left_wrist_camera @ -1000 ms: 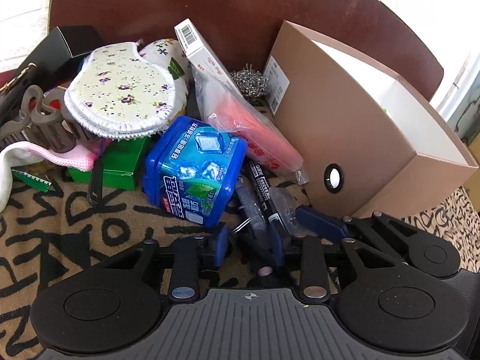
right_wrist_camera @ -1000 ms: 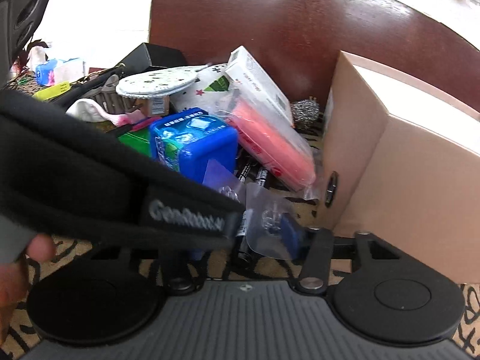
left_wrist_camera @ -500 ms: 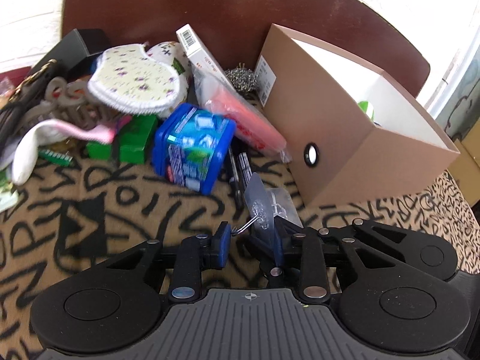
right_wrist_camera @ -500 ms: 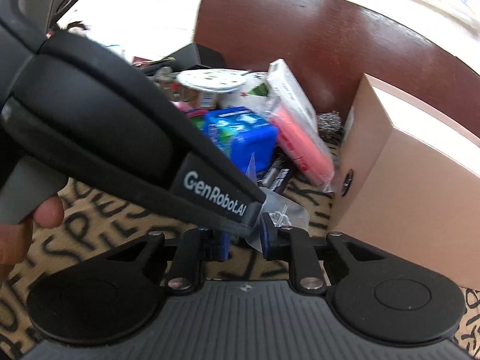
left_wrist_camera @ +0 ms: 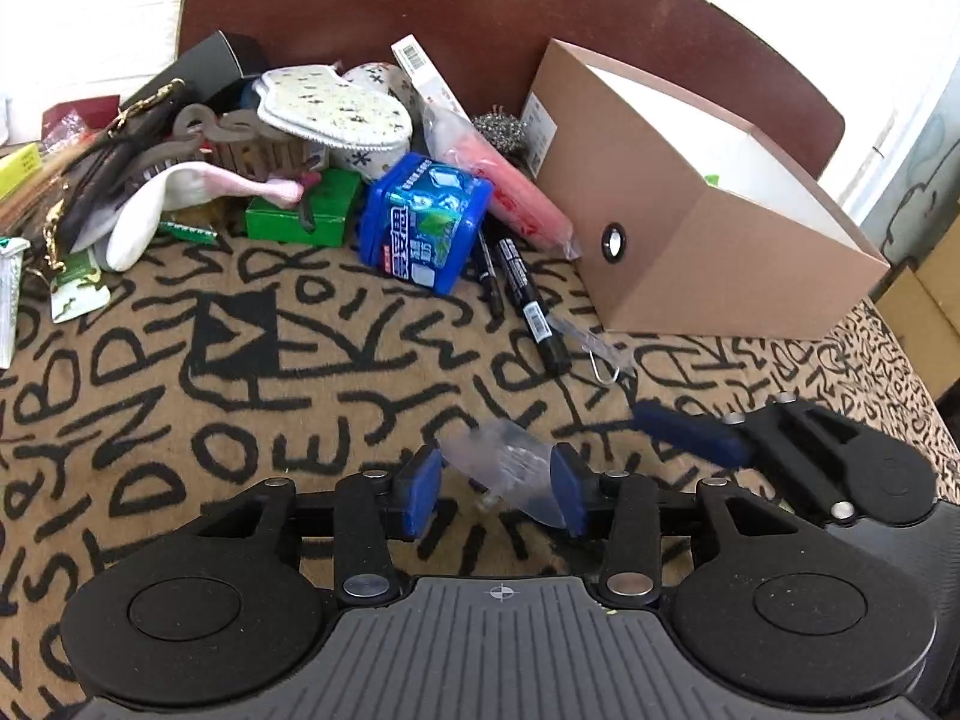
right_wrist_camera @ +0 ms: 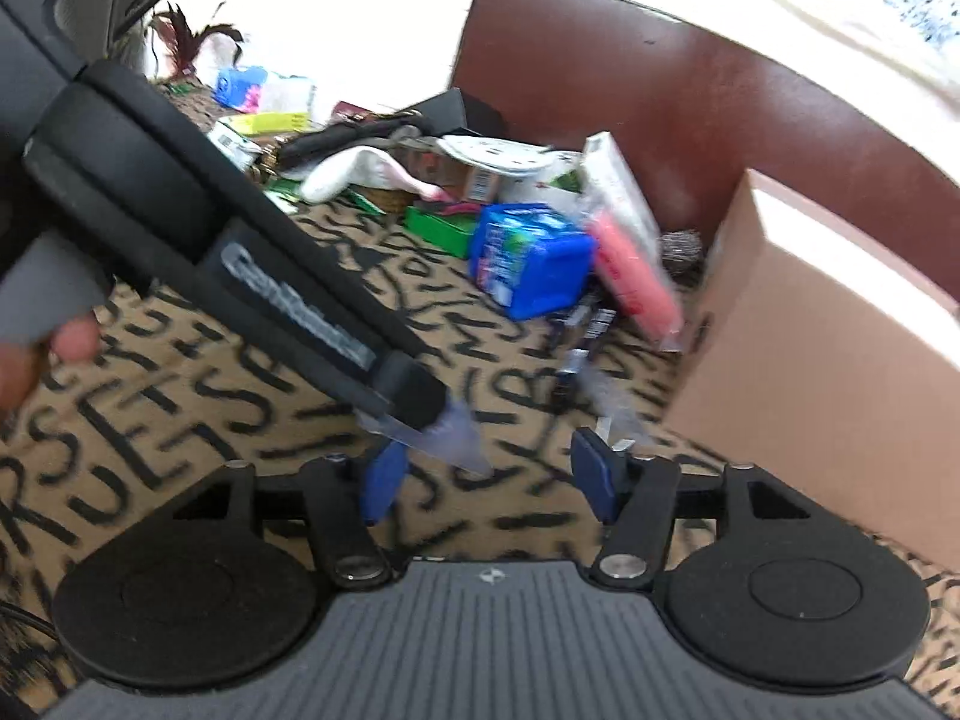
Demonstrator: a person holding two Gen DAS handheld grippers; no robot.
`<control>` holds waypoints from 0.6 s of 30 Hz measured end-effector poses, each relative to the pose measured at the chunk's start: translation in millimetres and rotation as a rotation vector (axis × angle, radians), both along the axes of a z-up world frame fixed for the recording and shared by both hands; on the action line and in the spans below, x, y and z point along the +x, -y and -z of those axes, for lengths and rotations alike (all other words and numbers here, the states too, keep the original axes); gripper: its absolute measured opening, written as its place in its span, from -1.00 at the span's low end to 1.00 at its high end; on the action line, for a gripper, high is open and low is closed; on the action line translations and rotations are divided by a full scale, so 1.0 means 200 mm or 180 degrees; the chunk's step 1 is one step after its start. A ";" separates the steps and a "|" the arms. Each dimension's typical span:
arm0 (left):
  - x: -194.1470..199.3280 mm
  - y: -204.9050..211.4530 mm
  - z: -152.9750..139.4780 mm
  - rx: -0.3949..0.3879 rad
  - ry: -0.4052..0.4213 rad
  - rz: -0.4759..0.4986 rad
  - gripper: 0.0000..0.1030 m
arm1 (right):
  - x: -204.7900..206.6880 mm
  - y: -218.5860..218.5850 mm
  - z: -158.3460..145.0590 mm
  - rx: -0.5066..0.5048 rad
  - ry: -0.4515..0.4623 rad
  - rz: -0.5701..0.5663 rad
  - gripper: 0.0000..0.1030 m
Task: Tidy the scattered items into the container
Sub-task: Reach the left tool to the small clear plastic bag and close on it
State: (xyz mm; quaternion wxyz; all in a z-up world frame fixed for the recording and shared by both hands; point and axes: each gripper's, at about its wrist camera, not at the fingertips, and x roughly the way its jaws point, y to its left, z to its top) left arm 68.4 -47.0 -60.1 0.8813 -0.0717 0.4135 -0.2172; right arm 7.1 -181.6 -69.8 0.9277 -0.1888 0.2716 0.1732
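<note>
A small clear plastic bag [left_wrist_camera: 510,468] hangs blurred between the blue pads of my left gripper [left_wrist_camera: 493,498], whose jaws are opening and no longer pinch it. In the right wrist view the same bag [right_wrist_camera: 459,438] sits at the tip of the left gripper [right_wrist_camera: 420,402], just left of my right gripper [right_wrist_camera: 489,477]. The right gripper's jaws are opening with nothing between them. One of its fingers [left_wrist_camera: 690,433] shows at the right. The brown cardboard box [left_wrist_camera: 690,228] stands open-topped at the right, also seen as the box [right_wrist_camera: 810,360].
A second clear packet with a wire hook [left_wrist_camera: 594,348] lies by black markers [left_wrist_camera: 531,300] near the box. Behind are a blue tub [left_wrist_camera: 420,222], a red packet [left_wrist_camera: 516,192], a green box [left_wrist_camera: 300,210], floral pads [left_wrist_camera: 336,108] and a dark chair back [left_wrist_camera: 540,6]. A patterned cloth [left_wrist_camera: 240,390] covers the table.
Both grippers pulled back from the pile toward the near side. They were pinched on the clear bags; now both sets of jaws stand apart, and a hooked packet lies on the cloth.
</note>
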 end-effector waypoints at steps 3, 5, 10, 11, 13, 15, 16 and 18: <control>0.01 0.01 0.00 0.0022 -0.0022 0.0033 0.11 | 0.01 0.08 -0.01 0.0008 -0.0016 0.0161 0.29; 0.00 0.01 0.00 0.0024 -0.0014 0.0070 0.19 | 0.02 0.13 0.00 0.0038 -0.0037 0.0263 0.31; -0.03 0.03 -0.02 0.0025 0.0039 0.0228 0.43 | 0.09 0.22 -0.01 0.0040 -0.0016 0.0347 0.39; -0.03 0.05 -0.02 0.0058 0.0070 0.0247 0.45 | 0.10 0.22 -0.01 0.0060 -0.0002 0.0350 0.39; -0.02 0.07 -0.01 0.0117 0.0089 0.0291 0.45 | 0.11 0.24 -0.02 0.0138 0.0022 0.0337 0.39; -0.02 0.09 -0.01 0.0114 0.0127 0.0334 0.46 | 0.15 0.25 -0.02 0.0154 -0.0003 0.0320 0.38; -0.02 0.09 -0.01 0.0111 0.0150 0.0356 0.45 | 0.17 0.25 -0.02 0.0161 -0.0003 0.0288 0.38; -0.01 0.10 -0.01 0.0120 0.0156 0.0387 0.46 | 0.20 0.27 -0.01 0.0224 -0.0067 0.0240 0.39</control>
